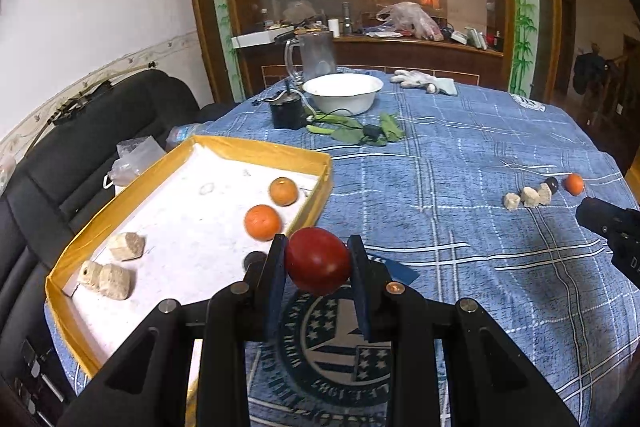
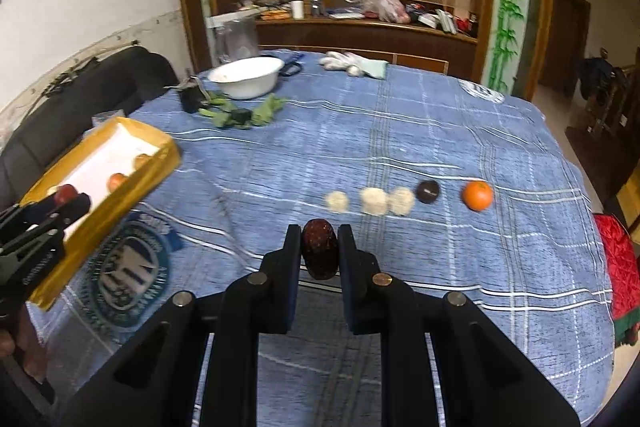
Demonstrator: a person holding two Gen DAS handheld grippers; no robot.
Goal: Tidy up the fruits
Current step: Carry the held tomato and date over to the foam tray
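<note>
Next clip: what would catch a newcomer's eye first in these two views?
Both grippers are loaded: the left gripper clamps a red tomato-like fruit beside the yellow-rimmed tray, and the right gripper holds a dark red fruit. Two oranges lie in the tray; another orange ends a row on the blue cloth.
</note>
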